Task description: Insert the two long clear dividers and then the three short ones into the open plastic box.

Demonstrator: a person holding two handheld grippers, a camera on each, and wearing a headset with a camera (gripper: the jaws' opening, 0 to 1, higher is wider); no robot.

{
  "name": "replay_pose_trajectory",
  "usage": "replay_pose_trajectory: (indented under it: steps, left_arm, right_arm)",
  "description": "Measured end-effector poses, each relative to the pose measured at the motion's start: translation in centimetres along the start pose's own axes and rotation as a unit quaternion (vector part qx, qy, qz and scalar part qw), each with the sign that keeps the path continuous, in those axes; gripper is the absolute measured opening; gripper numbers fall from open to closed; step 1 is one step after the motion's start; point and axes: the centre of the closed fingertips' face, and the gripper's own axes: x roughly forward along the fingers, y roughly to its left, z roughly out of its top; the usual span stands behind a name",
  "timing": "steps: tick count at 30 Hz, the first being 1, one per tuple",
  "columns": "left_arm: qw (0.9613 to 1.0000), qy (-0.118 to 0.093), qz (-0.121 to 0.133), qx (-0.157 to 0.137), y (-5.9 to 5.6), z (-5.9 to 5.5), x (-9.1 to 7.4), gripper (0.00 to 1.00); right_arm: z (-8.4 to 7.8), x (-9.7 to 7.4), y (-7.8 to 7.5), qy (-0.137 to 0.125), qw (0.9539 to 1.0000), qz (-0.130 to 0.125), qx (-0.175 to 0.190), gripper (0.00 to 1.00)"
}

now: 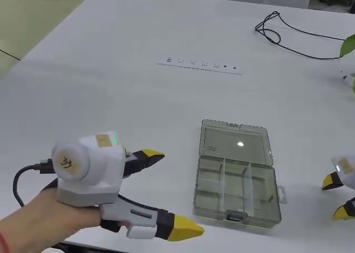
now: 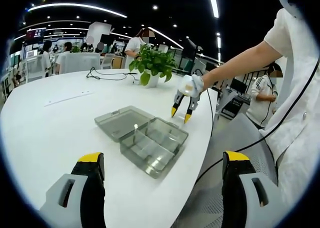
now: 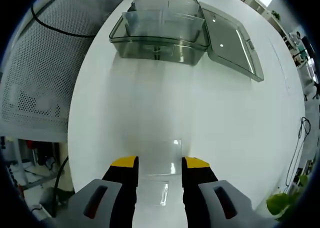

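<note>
Tabletop [image 1: 111, 70] white — plastic box [image 1: 238, 217] lid open | room: office, plant [image 2: 152, 63], cable [image 1: 274, 34]

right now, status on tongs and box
Left tongs open, off the box. Right tongs open over a clear divider on the table. Box open, some dividers in. Path clear.

The white tabletop [image 1: 111, 70] carries an open plastic box [image 1: 236, 175] near its front edge, a white socket strip [image 1: 199, 64] farther back, a looped black cable [image 1: 277, 34] and a potted plant [image 2: 152, 68].
</note>
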Motion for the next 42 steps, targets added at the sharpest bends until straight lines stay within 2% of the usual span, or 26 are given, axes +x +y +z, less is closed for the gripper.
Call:
replay_pose_trajectory:
  steps: [12,17,21,27,34,38,42]
  left_arm:
    - [1.0,0.005,-0.001,0.003,0.0,-0.1,-0.2,1.0]
    - [1.0,0.005,0.002,0.003,0.2,0.0,-0.4,1.0]
    - [1.0,0.003,0.0,-0.001,0.1,0.6,-0.3,1.0]
    - [0.9999,-0.003,-0.004,-0.009,-0.1,1.6,0.4,0.99]
    - [0.9991,-0.01,-0.017,-0.037,-1.1,3.4,1.5,0.94]
    - [0.9975,-0.02,-0.031,-0.059,-2.0,4.7,2.3,0.91]
    - [0.9953,-0.017,-0.037,-0.087,-2.6,5.3,3.0,0.84]
  right_arm:
    - [-0.3,0.0,-0.2,0.008,0.9998,-0.01,0.012,0.33]
    - [0.7,-1.0,0.0,-0.011,0.9993,-0.026,0.024,0.32]
    - [2.5,-2.7,-0.1,-0.044,0.9965,-0.052,0.048,0.32]
    - [4.7,-5.0,0.2,-0.073,0.9921,-0.077,0.067,0.32]
    - [8.3,-8.4,1.0,-0.115,0.9849,-0.105,0.077,0.32]
    - [10.4,-9.8,1.7,-0.131,0.9825,-0.111,0.072,0.32]
    - [12.0,-10.9,2.1,-0.142,0.9803,-0.117,0.072,0.32]
